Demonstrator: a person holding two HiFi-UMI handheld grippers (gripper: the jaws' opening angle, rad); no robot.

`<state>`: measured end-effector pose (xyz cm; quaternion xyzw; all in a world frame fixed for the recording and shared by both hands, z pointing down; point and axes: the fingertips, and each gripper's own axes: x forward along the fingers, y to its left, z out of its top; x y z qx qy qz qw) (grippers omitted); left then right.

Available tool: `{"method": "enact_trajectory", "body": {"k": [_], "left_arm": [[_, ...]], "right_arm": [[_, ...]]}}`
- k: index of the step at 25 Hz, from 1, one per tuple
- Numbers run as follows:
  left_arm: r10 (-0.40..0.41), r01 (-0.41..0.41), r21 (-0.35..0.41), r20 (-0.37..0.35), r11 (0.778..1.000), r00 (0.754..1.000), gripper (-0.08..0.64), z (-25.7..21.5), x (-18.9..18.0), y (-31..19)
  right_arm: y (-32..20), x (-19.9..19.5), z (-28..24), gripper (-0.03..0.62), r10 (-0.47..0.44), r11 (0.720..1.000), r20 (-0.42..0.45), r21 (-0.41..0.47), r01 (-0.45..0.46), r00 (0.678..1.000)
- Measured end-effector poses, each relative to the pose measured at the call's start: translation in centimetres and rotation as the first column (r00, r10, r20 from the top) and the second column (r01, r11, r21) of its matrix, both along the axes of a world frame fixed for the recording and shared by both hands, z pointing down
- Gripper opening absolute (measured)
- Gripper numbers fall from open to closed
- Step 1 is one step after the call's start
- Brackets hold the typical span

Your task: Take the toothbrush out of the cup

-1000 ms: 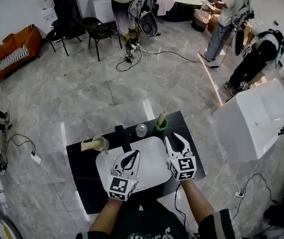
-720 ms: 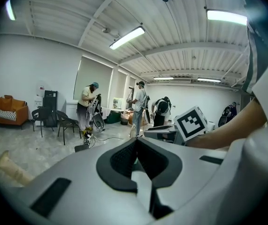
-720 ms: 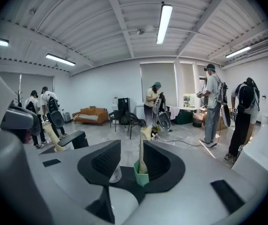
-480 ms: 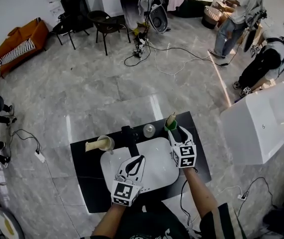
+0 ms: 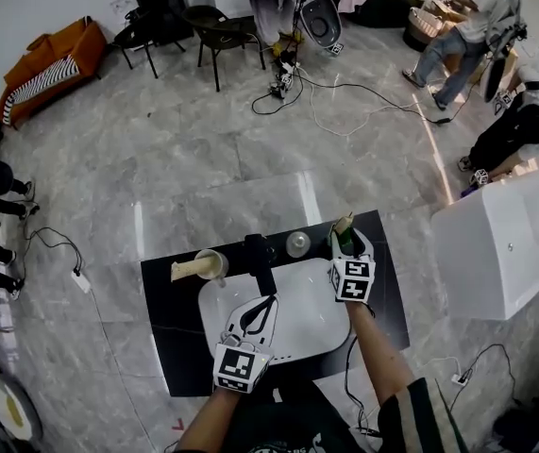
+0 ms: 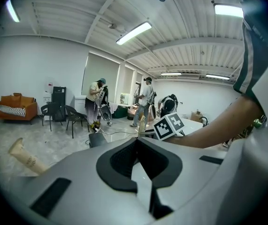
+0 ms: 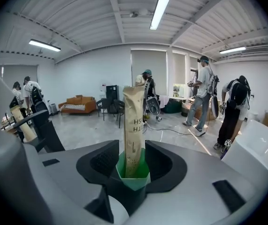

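The right gripper (image 7: 132, 161) has its jaws spread wide, having just been opening. Standing in the gap, low in the middle of its view, is the green cup (image 7: 133, 176), with the toothbrush (image 7: 134, 125) in its brown paper sleeve rising upright out of it. As far as I can see, neither pad presses on cup or sleeve. Printed letters run up the sleeve; I can read "SH" and not much else for certain. From the head view, that gripper (image 5: 346, 245) sits at the cup (image 5: 344, 242) on the far right edge of the black table (image 5: 165, 347). The left gripper (image 6: 136, 142) has its jaws pressed together on nothing. It hangs over the white basin (image 5: 297, 333) at the lower centre of the head view, near a second cup (image 5: 210, 265) left of centre with its own paper-wrapped stick. I'd say this is the reach-in before the grab. The next move calls for closing on the sleeve above the rim, not on the cup, then lifting straight up so the light cup doesn't tip or come along.
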<state>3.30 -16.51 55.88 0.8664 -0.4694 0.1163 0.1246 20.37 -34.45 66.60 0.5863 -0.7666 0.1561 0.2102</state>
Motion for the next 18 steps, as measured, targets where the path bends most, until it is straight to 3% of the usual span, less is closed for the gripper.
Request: {"method": "enact_trajectory", "body": {"k": [7, 10, 18], "left_arm": [[-0.022, 0.022, -0.017, 0.004, 1.0, 1.0, 0.011, 1.1, -1.3, 0.1], [-0.025, 0.025, -0.025, 0.001, 0.999, 1.0, 0.011, 1.2, -1.4, 0.1], [-0.016, 0.015, -0.029, -0.009, 0.999, 1.0, 0.011, 1.5, -1.3, 0.6]], "right_arm": [[-0.8, -0.1, 2.0, 0.166, 0.011, 0.998, -0.041, -0.056, -0.013, 0.999], [-0.8, -0.3, 1.9, 0.114, -0.007, 0.999, -0.062, -0.053, 0.004, 0.998], [-0.4, -0.5, 0.9, 0.089, -0.033, 0.999, -0.044, -0.023, 0.032, 0.999]]}}
